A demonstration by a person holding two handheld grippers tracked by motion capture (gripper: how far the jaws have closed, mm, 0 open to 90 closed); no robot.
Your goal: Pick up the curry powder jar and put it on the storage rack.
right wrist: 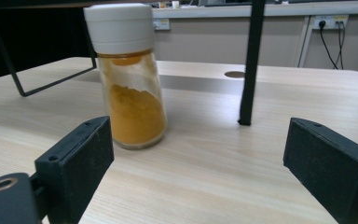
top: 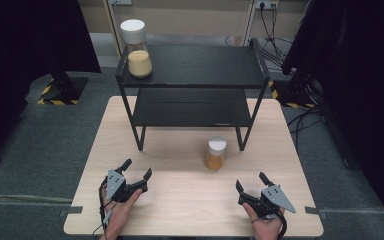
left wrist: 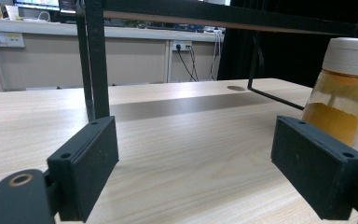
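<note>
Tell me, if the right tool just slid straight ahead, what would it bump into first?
Probably the small jar of orange powder. From the right tool, the jar stands ahead, left of centre, so the left jaw would likely clip it. Right of it stands the rack leg, farther back. Depth is uncertain.

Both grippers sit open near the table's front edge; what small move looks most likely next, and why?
Probably the right gripper moves forward and left toward the orange-powder jar. Its jaws are open, and the jar stands upright on the table, untouched, nearer to it than to the left gripper.

Grey floor [top: 45, 145], beige wall [top: 190, 15]
</note>
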